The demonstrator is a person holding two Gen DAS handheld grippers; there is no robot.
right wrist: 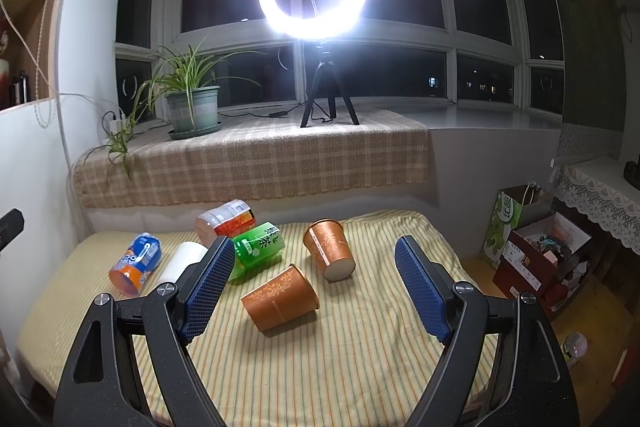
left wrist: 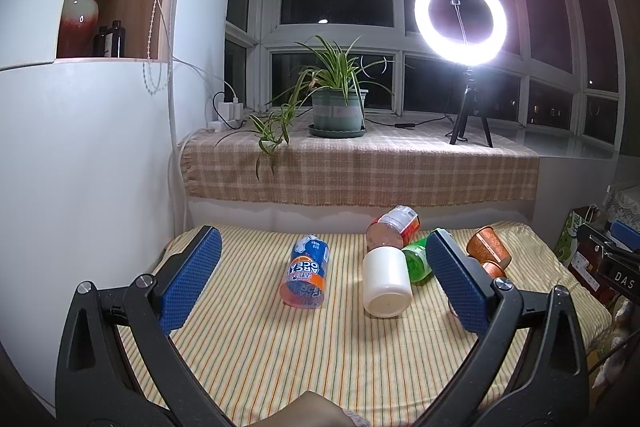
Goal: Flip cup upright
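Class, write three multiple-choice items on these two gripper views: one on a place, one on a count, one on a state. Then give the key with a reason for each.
1. Where does the potted plant stand?
A. on the checked cloth on the sill
B. on the striped cloth
C. on the floor

2. How many orange paper cups lie on the striped cloth?
A. one
B. two
C. four

3. How are the right gripper jaws?
A. shut on a cup
B. shut on nothing
C. open

Key: 1 A, its saucer rests on the checked cloth. 2 B, near cup and far cup, both on their sides. 3 C, the blue pads stand wide apart, holding nothing.
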